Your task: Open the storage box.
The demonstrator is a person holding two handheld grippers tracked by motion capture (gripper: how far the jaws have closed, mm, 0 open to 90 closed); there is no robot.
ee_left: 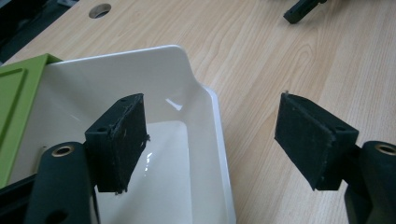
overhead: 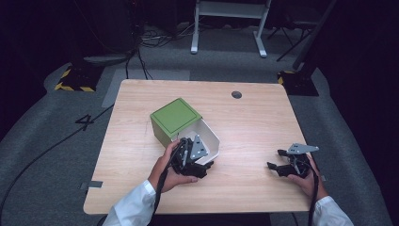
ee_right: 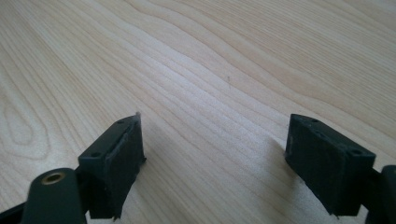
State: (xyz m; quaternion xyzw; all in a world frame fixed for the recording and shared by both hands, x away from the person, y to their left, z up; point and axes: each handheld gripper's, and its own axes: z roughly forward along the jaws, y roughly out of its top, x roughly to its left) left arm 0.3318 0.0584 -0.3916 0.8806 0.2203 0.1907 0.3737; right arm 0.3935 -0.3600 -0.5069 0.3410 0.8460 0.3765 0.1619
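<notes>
We are holding the left gripper [ee_left: 212, 135] right at the white bin [ee_left: 205, 93], its jaws spread and straddling the bin's near wall, one pad inside, one outside over the table [ee_left: 280, 51], neither pressing. The bin is lying tipped beside the green lid [overhead: 175, 115], its mouth facing us. Farther off, our right gripper [overhead: 277, 160] is resting with jaws spread, well apart from the bin.

The bin [ee_left: 205, 121] straddled by the left gripper [ee_left: 212, 140] jaws is glossy smooth white plastic with a matt green plastic lid [ee_left: 18, 102], the worktop [ee_right: 210, 70] under both pairs of jaws is pale matt wood grain, and the jaws carry rough black pads [ee_left: 306, 140].
</notes>
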